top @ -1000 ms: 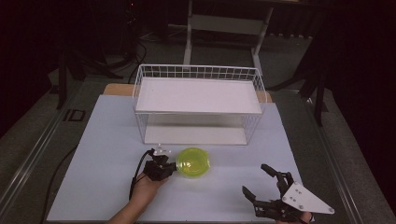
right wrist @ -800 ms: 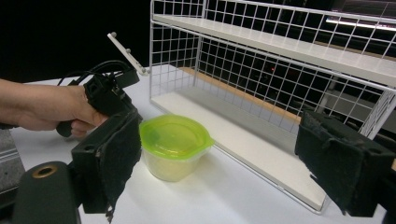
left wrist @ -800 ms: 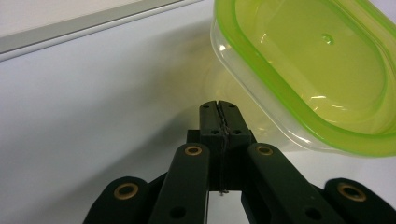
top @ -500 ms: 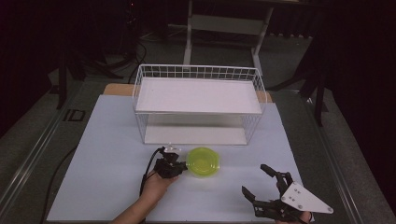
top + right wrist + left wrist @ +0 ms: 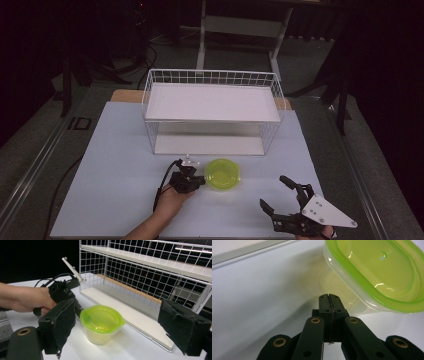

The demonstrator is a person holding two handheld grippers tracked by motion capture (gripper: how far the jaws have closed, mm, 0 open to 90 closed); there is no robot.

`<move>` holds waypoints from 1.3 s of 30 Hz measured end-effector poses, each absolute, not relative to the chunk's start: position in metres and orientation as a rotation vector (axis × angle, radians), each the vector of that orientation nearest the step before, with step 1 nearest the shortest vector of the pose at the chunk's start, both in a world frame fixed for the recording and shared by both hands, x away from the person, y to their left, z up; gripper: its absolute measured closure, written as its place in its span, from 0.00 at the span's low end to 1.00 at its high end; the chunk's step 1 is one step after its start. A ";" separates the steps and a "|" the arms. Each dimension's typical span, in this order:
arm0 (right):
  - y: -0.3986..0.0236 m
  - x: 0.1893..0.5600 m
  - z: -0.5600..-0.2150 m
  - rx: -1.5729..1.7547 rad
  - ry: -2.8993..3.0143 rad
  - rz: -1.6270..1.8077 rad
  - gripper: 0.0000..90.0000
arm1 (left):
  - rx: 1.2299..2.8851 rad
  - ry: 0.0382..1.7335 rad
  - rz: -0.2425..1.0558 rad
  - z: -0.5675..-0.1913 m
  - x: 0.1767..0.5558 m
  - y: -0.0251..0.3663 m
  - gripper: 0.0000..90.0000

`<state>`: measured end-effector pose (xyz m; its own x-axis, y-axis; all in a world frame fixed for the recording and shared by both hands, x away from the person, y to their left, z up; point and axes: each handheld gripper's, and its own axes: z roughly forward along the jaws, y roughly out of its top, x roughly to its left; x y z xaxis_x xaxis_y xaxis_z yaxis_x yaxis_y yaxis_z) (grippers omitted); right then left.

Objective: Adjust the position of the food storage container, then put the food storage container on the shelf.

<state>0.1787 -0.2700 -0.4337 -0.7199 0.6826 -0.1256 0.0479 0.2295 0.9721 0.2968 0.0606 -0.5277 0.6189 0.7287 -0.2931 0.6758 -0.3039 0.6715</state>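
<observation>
A clear tub with a lime-green lid point(image 5: 223, 174) stands upright on the white table, just in front of the wire rack. My left gripper point(image 5: 201, 181) is shut with nothing between its jaws; its tip is at the tub's left side. In the left gripper view the closed tips point(image 5: 329, 296) are right at the foot of the tub point(image 5: 377, 277); I cannot tell whether they touch it. My right gripper point(image 5: 272, 192) stands open at the front right, apart from the tub. The right gripper view has the tub point(image 5: 101, 320) between the wide-open pads point(image 5: 60, 327), farther off, beside the left gripper point(image 5: 62, 291).
A white two-level wire rack point(image 5: 212, 75) stands at the back middle of the table, its lower shelf point(image 5: 130, 312) open toward me. The white table top point(image 5: 115, 165) has free room to the left. A dark floor and a metal stand lie beyond the table.
The shut left gripper has moved to the right, and the green-lidded tub has slid right with it. The right gripper has stayed put.
</observation>
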 end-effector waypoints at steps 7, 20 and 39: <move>-0.270 0.180 -0.435 0.678 1.969 1.522 0.16 | 1.996 1.010 0.093 -0.515 0.284 0.087 0.92; -0.264 0.179 -0.435 0.674 1.987 1.515 0.16 | 1.899 0.830 0.119 -0.484 0.255 0.133 0.28; -0.237 0.195 -0.408 0.684 2.111 1.428 0.16 | 1.791 0.704 0.179 -0.427 0.238 0.114 0.01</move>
